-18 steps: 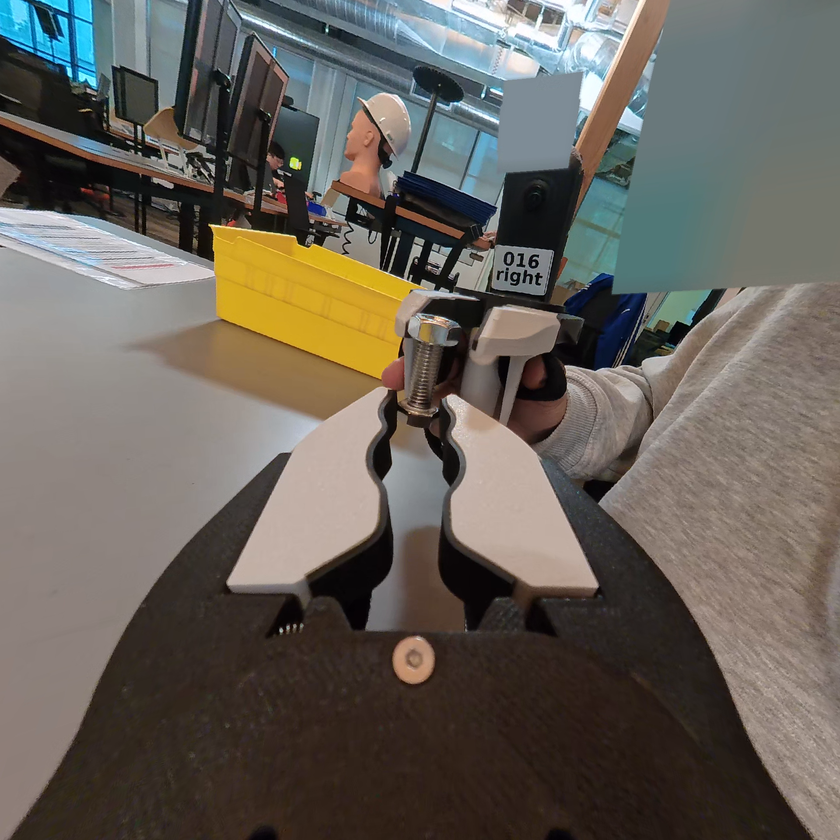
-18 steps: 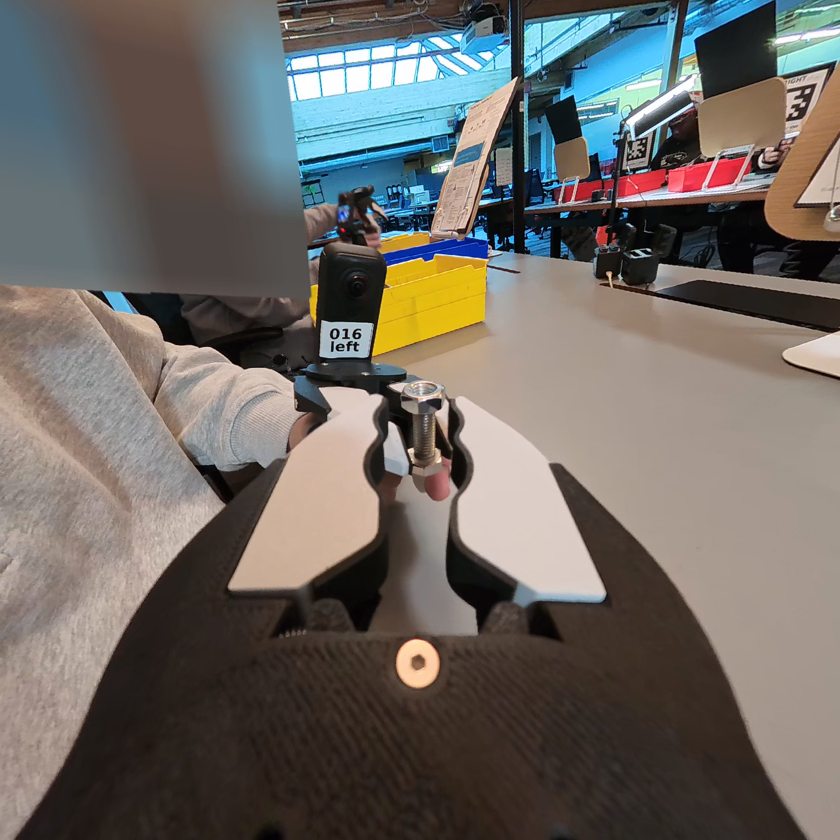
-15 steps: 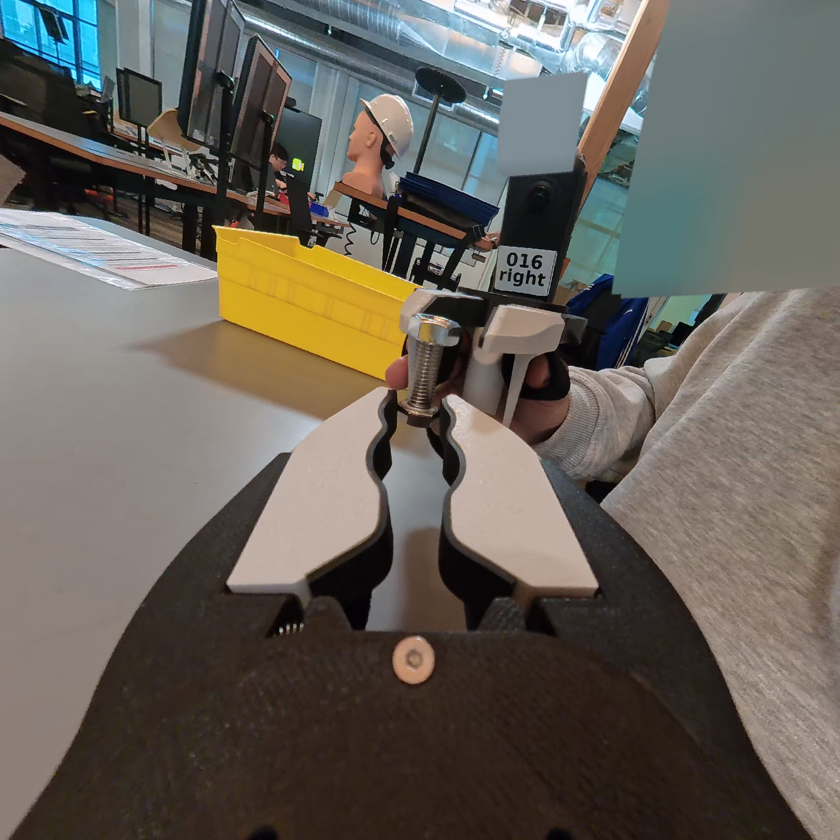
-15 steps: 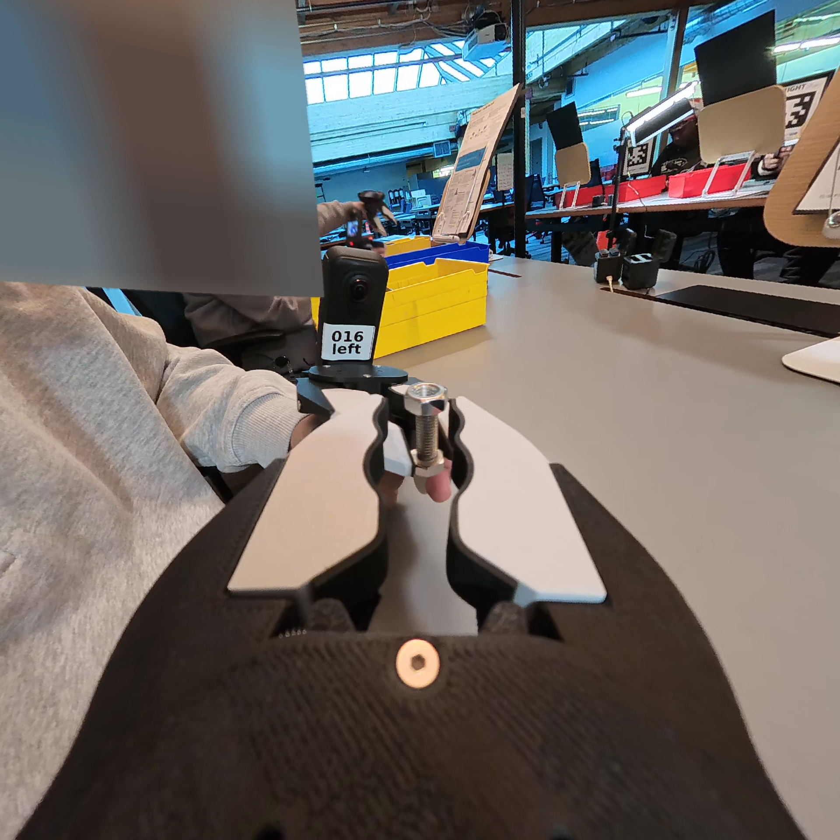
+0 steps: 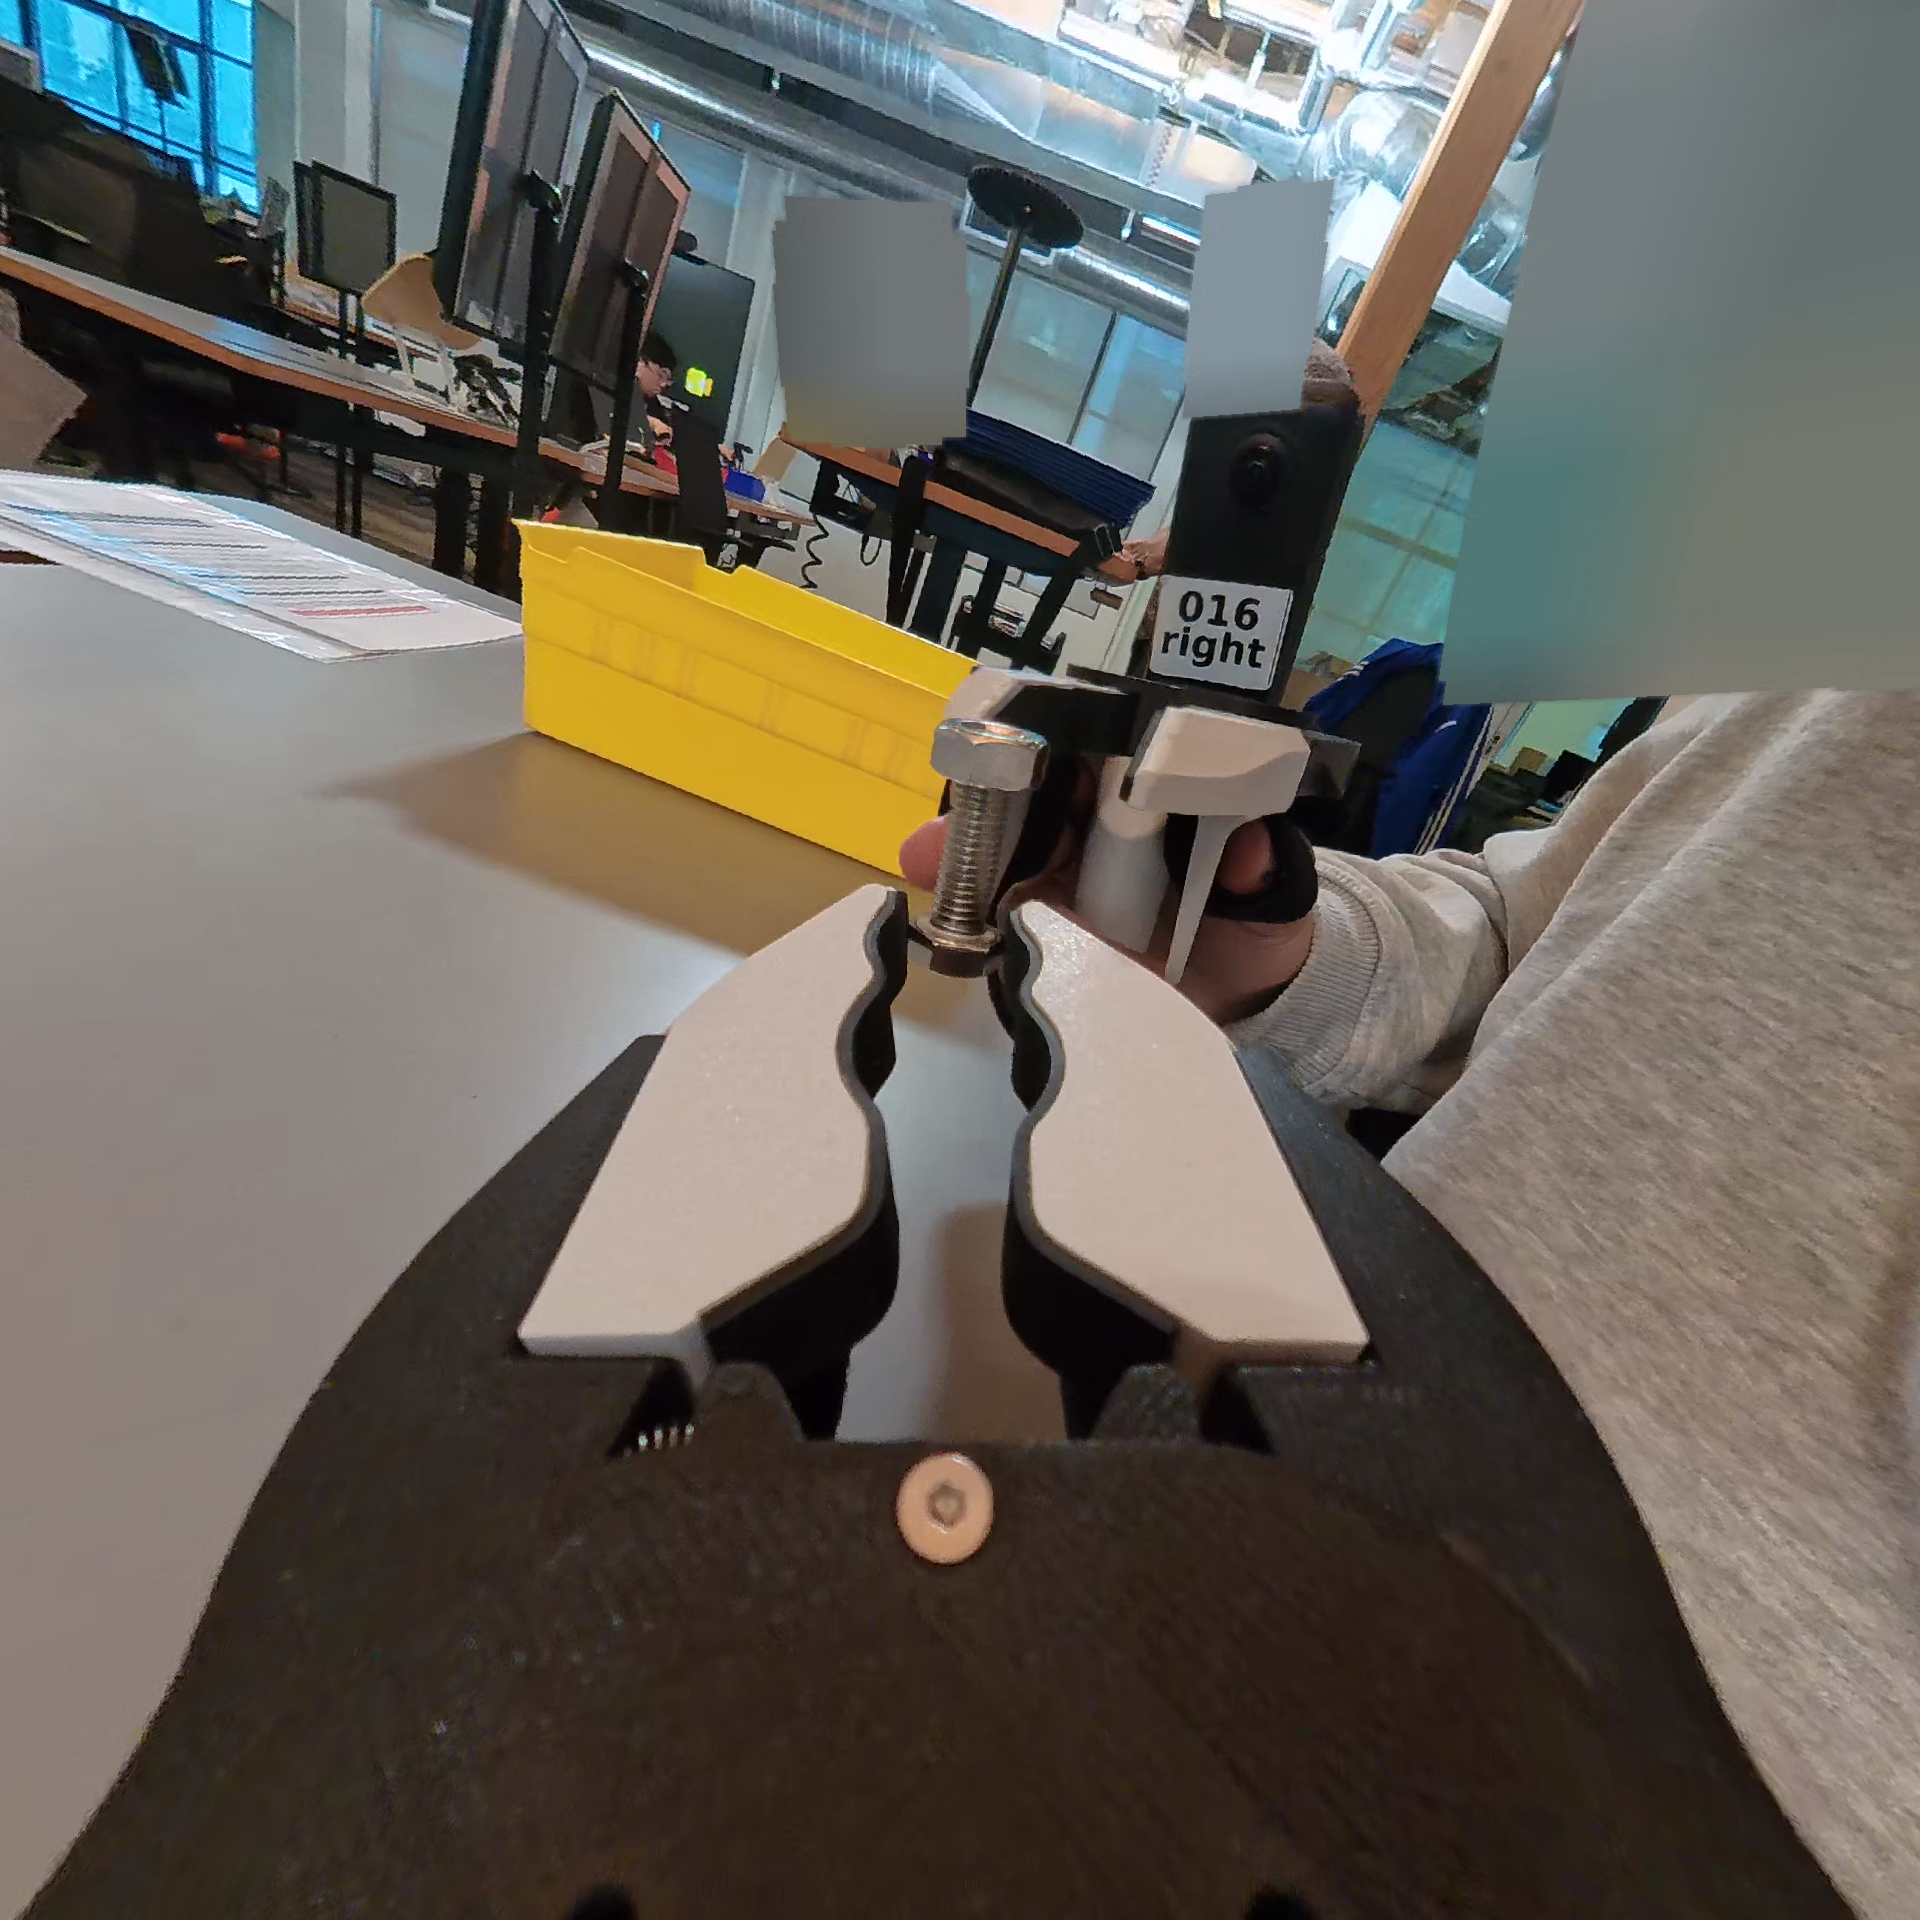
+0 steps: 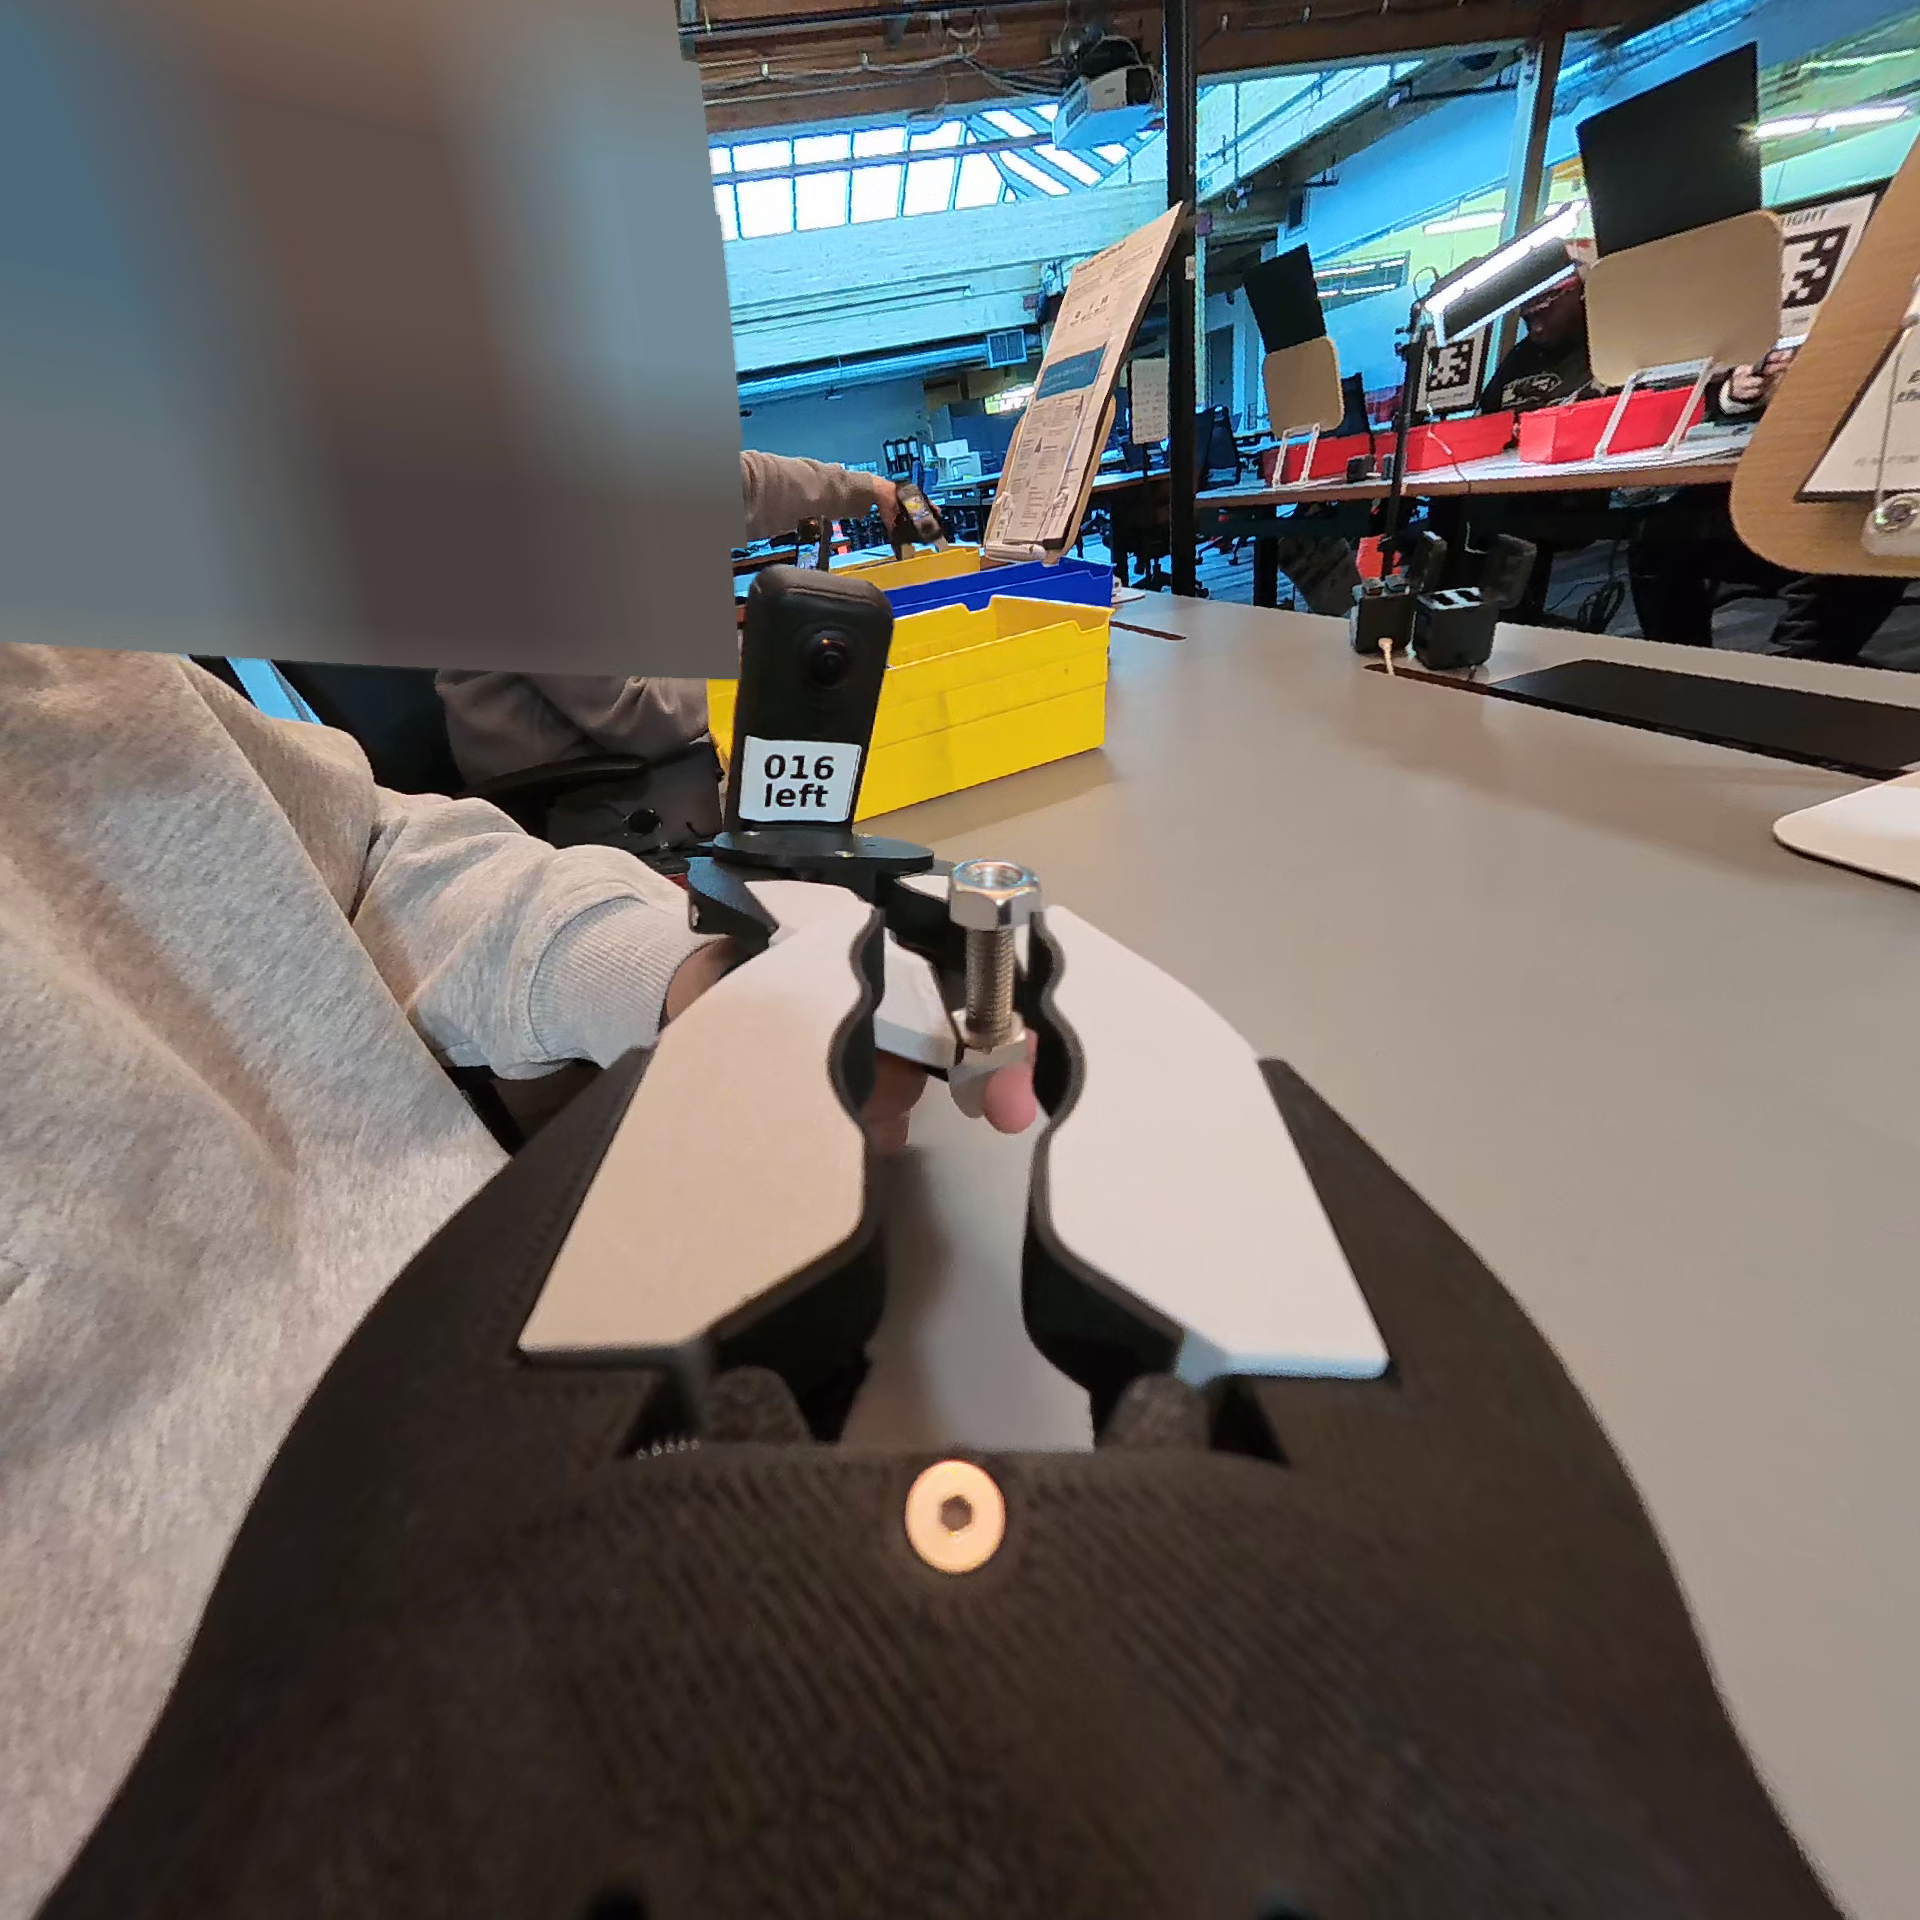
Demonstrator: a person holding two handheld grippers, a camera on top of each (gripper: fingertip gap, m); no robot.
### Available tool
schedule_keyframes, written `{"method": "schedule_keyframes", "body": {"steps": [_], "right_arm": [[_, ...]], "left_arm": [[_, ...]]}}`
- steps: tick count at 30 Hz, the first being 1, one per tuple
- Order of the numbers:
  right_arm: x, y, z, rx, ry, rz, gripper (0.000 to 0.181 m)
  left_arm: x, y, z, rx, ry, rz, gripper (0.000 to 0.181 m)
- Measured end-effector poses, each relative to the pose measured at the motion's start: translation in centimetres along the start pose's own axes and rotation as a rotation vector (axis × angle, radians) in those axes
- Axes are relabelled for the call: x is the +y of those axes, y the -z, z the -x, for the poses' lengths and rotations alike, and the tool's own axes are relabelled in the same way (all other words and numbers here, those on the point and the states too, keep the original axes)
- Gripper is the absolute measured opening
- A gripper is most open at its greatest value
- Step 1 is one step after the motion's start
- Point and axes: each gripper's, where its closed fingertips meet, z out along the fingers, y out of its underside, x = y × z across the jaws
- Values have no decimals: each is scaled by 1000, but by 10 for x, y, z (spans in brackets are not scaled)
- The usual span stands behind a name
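Observation:
A steel bolt (image 5: 971, 852) stands upright in the air between my two grippers, which face each other. Its hex head (image 5: 987, 753) is on top and a nut (image 5: 961, 940) sits at its lower end. My left gripper (image 5: 958, 935) is shut on the nut. My right gripper (image 6: 966, 925) is shut on the bolt's head (image 6: 992, 894), and the threaded shaft (image 6: 992, 977) hangs below it. The left gripper's finger (image 6: 914, 1029) shows at the bolt's lower end. A person's fingertip (image 6: 1008, 1101) rests just under the bolt.
A grey table (image 5: 260, 987) lies below. A yellow bin (image 5: 727, 686) stands behind the bolt in the left wrist view. Another yellow bin (image 6: 987, 696) and a blue one (image 6: 997, 587) stand in the right wrist view. A grey sleeve (image 6: 208, 987) is close. A white object's edge (image 6: 1860, 831) lies right. The tips of both grippers are at nearly the same place.
Both grippers keep their hold on the bolt. The left gripper's camera post leans a little more in the right wrist view. The background has shifted only slightly.

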Motion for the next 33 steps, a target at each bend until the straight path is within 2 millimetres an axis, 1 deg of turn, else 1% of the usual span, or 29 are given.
{"method": "schedule_keyframes", "body": {"steps": [5,10,16,20,27,33], "right_arm": [[0,-1,3,-12,8,-1,28],[-1,0,7,-31,18,-6,22],[3,0,1,-7,18,14,21],[12,-1,-5,21,26,61,12],[16,-4,-2,9,19,75,13],[16,-5,-1,5,15,71,13]], "left_arm": [[0,0,0,-3,-5,0,18],[-2,2,3,-13,6,-9,18],[-2,1,3,-11,1,-11,18],[-3,2,2,-8,2,-14,18],[-2,0,-3,9,-12,-7,18],[0,-2,-7,21,-28,4,18]]}}
